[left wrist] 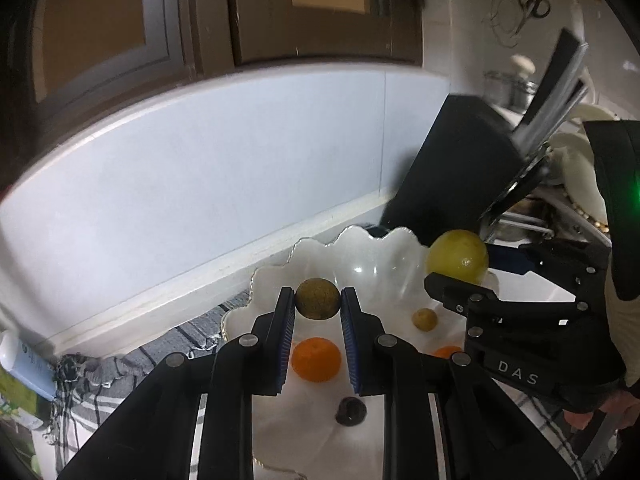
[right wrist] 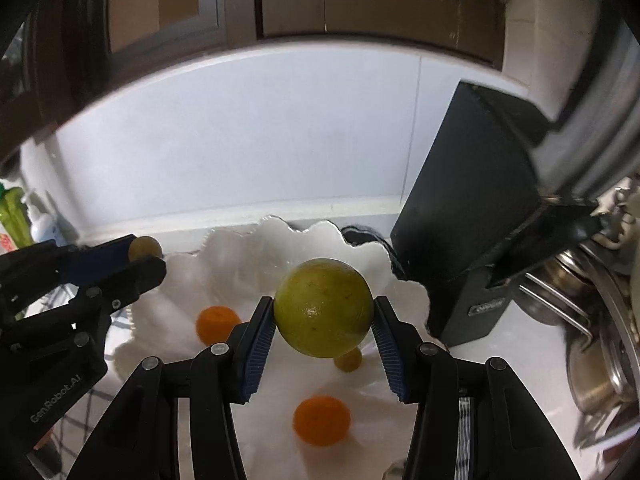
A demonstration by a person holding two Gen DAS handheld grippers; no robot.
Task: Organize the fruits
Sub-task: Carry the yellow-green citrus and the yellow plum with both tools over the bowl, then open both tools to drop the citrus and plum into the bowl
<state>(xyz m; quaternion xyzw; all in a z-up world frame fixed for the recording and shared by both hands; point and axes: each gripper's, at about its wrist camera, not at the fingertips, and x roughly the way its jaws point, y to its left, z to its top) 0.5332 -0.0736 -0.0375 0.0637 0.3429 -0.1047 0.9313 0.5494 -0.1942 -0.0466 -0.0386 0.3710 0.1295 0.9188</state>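
Observation:
My left gripper [left wrist: 318,300] is shut on a small brownish-green round fruit [left wrist: 318,299], held above a white scalloped bowl [left wrist: 360,248]. My right gripper [right wrist: 324,312] is shut on a large yellow-green citrus [right wrist: 323,307], also above the bowl [right wrist: 240,256]. In the bowl lie two oranges [left wrist: 316,359] [right wrist: 322,420], a small yellow-green fruit [left wrist: 425,319] and a dark fruit [left wrist: 351,411]. The right gripper with the citrus [left wrist: 458,256] shows at the right of the left wrist view. The left gripper [right wrist: 146,254] shows at the left of the right wrist view.
A black knife block [right wrist: 472,216] stands just right of the bowl. Steel pots and a dish rack [right wrist: 592,320] are further right. A checked cloth [left wrist: 120,364] lies under the bowl. Bottles [right wrist: 16,216] stand at the far left. A white tiled wall is behind.

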